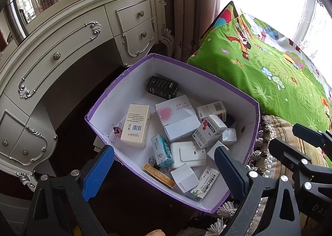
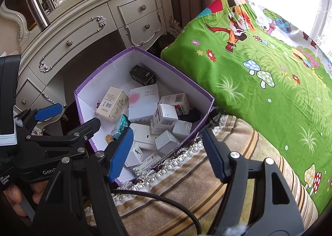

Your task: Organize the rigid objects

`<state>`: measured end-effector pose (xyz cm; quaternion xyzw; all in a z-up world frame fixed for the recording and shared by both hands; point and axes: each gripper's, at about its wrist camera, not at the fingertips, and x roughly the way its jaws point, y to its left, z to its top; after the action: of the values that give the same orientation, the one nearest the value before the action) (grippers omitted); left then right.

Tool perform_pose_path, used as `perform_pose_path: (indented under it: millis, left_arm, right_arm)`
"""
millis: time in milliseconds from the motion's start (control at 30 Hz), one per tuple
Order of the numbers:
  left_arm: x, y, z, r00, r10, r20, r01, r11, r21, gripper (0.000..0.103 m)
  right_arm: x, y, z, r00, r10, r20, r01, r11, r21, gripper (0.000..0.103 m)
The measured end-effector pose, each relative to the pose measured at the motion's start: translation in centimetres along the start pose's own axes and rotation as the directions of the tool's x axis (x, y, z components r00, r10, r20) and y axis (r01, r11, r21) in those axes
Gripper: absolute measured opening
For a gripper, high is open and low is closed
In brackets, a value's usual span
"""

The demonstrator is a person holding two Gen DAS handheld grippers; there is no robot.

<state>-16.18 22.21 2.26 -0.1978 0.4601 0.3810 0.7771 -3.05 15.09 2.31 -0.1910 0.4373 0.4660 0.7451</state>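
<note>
Now both grippers hang empty over the purple box (image 1: 116,91): left gripper (image 1: 164,173) spread wide, right gripper (image 2: 168,153) half-spread; small cartons (image 1: 178,120) fill its floor, black carton (image 1: 162,87) at the far corner.

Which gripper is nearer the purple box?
Left. The left gripper hangs open right over the purple box, its fingers straddling the near end. The right gripper is open too, off to the box's side above the striped cushion.

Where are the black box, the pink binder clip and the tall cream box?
black box (image 1: 162,87), left wrist view, its top face
pink binder clip (image 1: 116,131), left wrist view, its pink body
tall cream box (image 1: 136,125), left wrist view, its printed face
</note>
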Motion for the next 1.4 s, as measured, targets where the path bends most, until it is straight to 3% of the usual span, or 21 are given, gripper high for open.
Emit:
perform_pose_path:
  millis: [1400]
  left_arm:
    - [0.17, -0.03, -0.10, 1.000, 0.003, -0.009, -0.003, 1.000, 0.003, 0.098]
  right_arm:
    - [0.36, -0.11, -0.33, 1.000, 0.005, -0.008, -0.005, 1.000, 0.003, 0.072]
